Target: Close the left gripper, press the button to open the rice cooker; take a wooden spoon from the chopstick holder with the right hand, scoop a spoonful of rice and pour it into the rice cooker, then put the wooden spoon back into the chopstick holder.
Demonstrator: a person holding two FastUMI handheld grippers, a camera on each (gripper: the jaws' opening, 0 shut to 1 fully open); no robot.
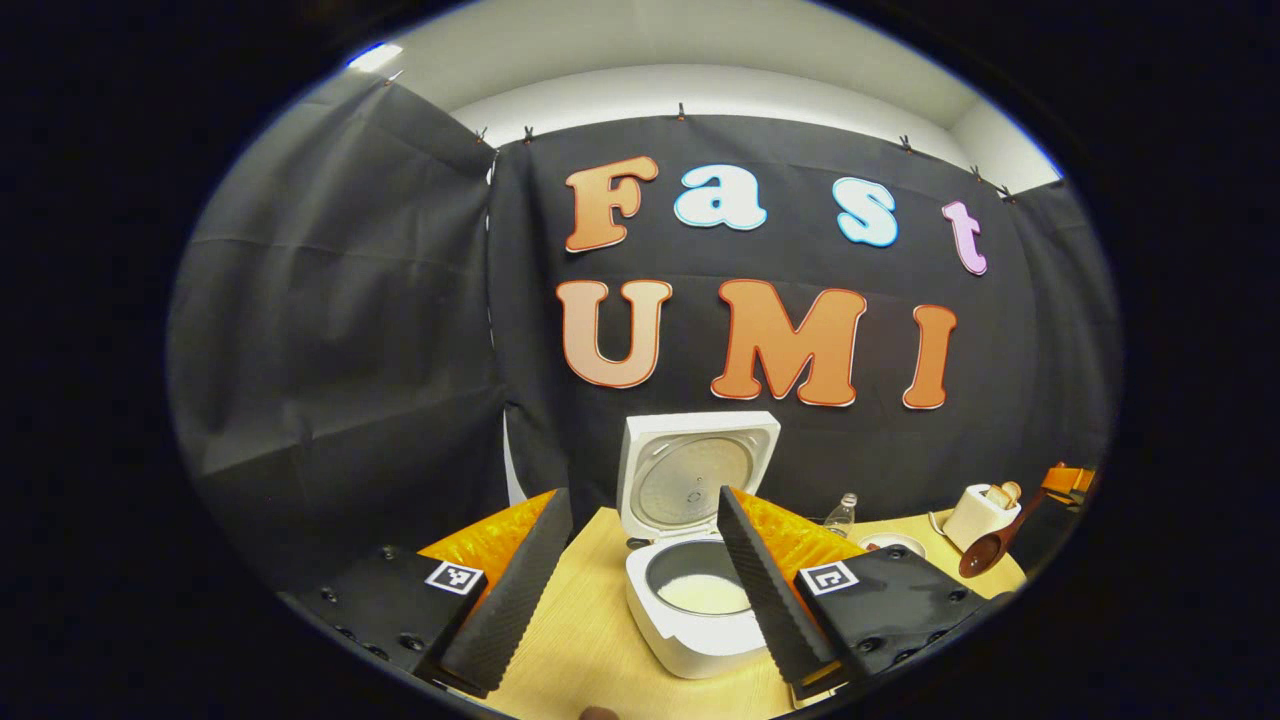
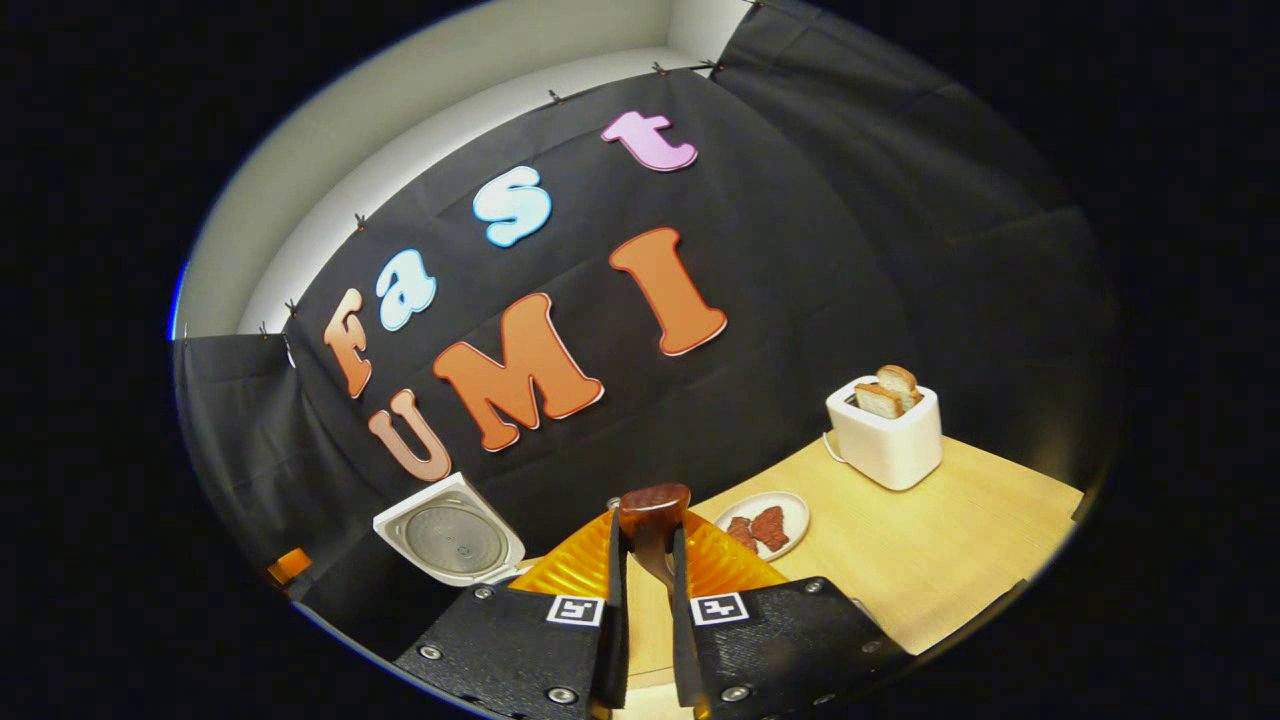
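White square rice cooker point(image 1: 700, 600) sits on the pale wooden worktop point(image 1: 580, 640) with its lid point(image 1: 692, 475) already up and white rice in the grey pot, so the button press looks done; left claw point(image 1: 640, 585) hangs spread in front of it. Right claw point(image 2: 648, 610) pinches the brown wooden spoon point(image 2: 652, 515), bowl looking empty in the left gripper view. I judge the pour may be done, with returning the spoon to the chopstick holder left.

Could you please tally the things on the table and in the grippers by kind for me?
Rice cooker: 1
Toaster: 1
Plate: 1
Bottle: 1
Wooden spoon: 1
Total: 5
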